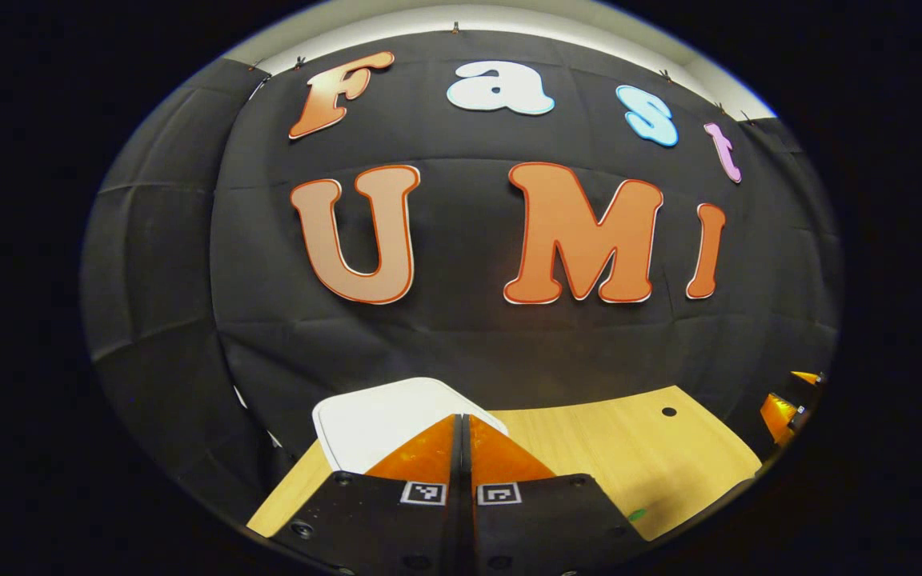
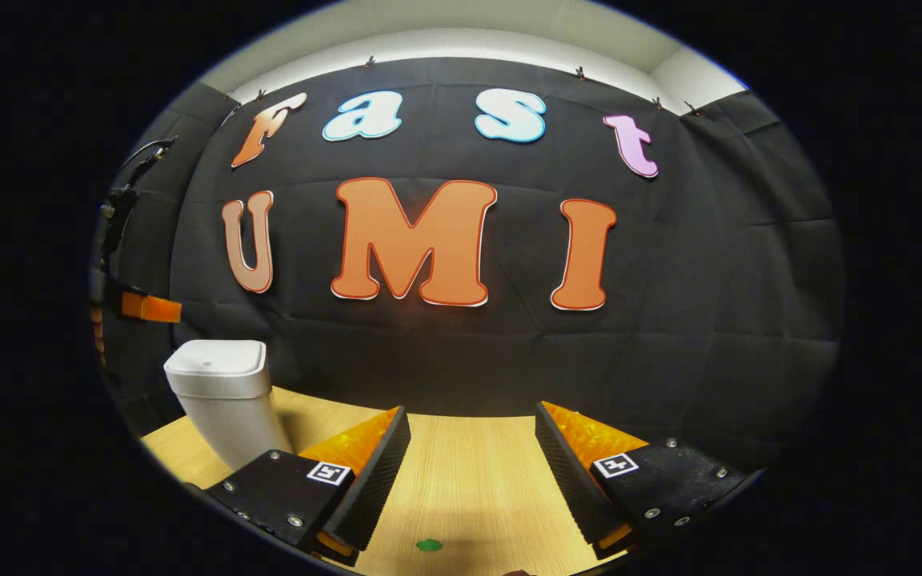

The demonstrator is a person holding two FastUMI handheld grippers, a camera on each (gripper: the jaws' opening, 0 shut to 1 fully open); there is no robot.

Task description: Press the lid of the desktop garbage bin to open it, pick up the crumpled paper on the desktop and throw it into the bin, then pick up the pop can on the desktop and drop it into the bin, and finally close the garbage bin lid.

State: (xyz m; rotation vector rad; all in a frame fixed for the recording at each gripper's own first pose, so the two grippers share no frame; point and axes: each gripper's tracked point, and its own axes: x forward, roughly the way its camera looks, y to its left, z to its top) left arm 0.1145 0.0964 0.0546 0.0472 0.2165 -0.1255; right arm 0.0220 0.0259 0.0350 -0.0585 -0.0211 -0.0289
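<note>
White garbage bin [image 2: 225, 400] stands upright on the wooden desktop [image 2: 461, 480], lid flat down, left gripper [image 1: 465, 432] pinched together empty above it, right gripper [image 2: 469, 472] spread wide, empty.

Black cloth wall [image 2: 669, 320] behind a light wooden table [image 2: 469, 480].

Light wooden table [image 2: 469, 480], small green dot [image 2: 429, 545] on it, black cloth wall [image 2: 709, 320] behind

There are no words or numbers to read on the white bin [image 2: 221, 396] or the wooden table [image 2: 469, 480].
</note>
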